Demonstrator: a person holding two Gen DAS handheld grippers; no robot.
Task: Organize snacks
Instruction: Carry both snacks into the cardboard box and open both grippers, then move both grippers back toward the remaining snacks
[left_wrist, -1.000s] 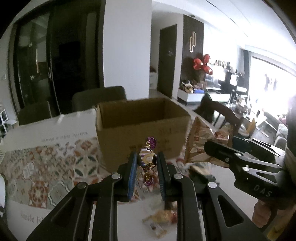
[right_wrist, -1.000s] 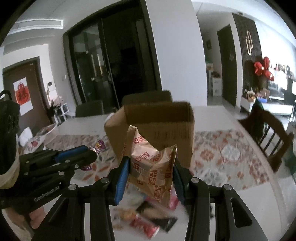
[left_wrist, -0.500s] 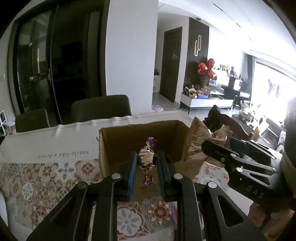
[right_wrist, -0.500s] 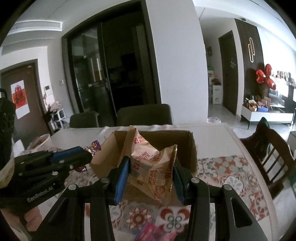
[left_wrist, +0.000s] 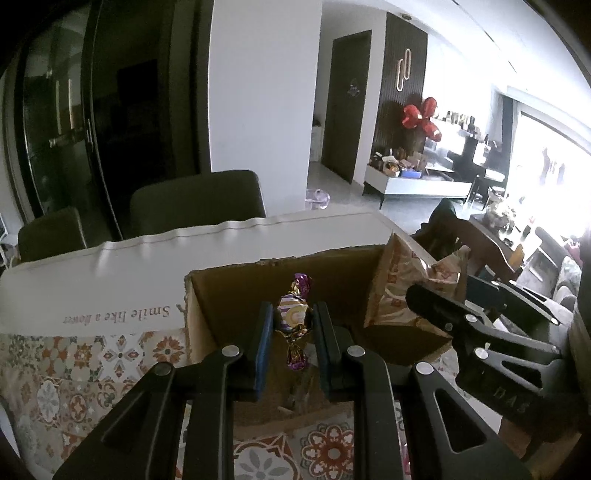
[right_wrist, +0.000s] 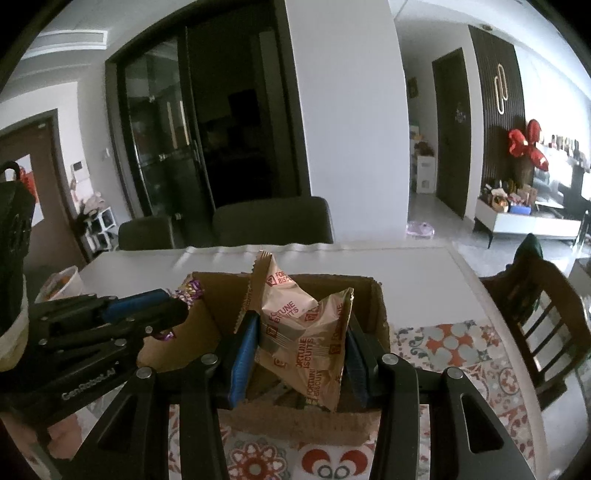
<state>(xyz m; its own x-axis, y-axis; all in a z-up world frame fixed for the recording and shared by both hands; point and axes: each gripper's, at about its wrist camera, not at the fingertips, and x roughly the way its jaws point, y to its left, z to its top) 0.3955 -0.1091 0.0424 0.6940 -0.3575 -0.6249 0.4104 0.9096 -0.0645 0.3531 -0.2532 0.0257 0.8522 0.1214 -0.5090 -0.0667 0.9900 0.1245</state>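
Observation:
My left gripper is shut on a purple-and-gold wrapped candy and holds it over the open cardboard box. My right gripper is shut on a tan Fortune Biscuits packet and holds it over the same box. The right gripper with its packet shows at the box's right side in the left wrist view. The left gripper with the candy shows at the box's left in the right wrist view.
The box stands on a table with a patterned tile cloth and a white border. Dark chairs stand behind the table. A wooden chair is at the right. A white bowl sits far left.
Both grippers rose and moved forward from the snack pile to above the open box, each still holding its snack. The box's inside now shows beneath them.

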